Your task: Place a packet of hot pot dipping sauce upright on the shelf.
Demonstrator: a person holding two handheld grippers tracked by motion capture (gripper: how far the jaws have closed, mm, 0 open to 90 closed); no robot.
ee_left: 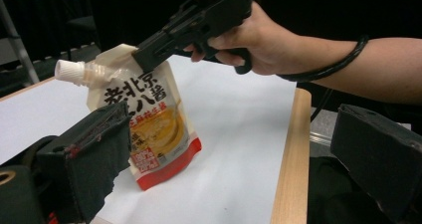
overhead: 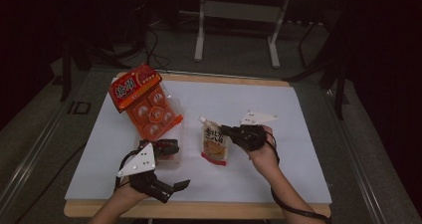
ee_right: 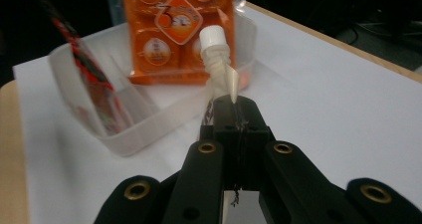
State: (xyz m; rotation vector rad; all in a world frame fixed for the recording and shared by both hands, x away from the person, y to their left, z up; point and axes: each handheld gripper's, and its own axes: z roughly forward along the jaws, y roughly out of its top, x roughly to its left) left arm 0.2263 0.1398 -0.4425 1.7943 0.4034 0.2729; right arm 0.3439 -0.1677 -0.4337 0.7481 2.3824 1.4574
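Right gripper clamped tight on top edge of spouted sauce pouch, just below white cap. Pouch stands upright mid-table on white sheet, bottom edge touching surface. Left gripper jaws spread wide, nothing between them, beside clear tray. Orange snack pack leans in tray, well left of pouch.

On the worktop, the spouted pouch stands right of the tray — snack pack leaning in it.
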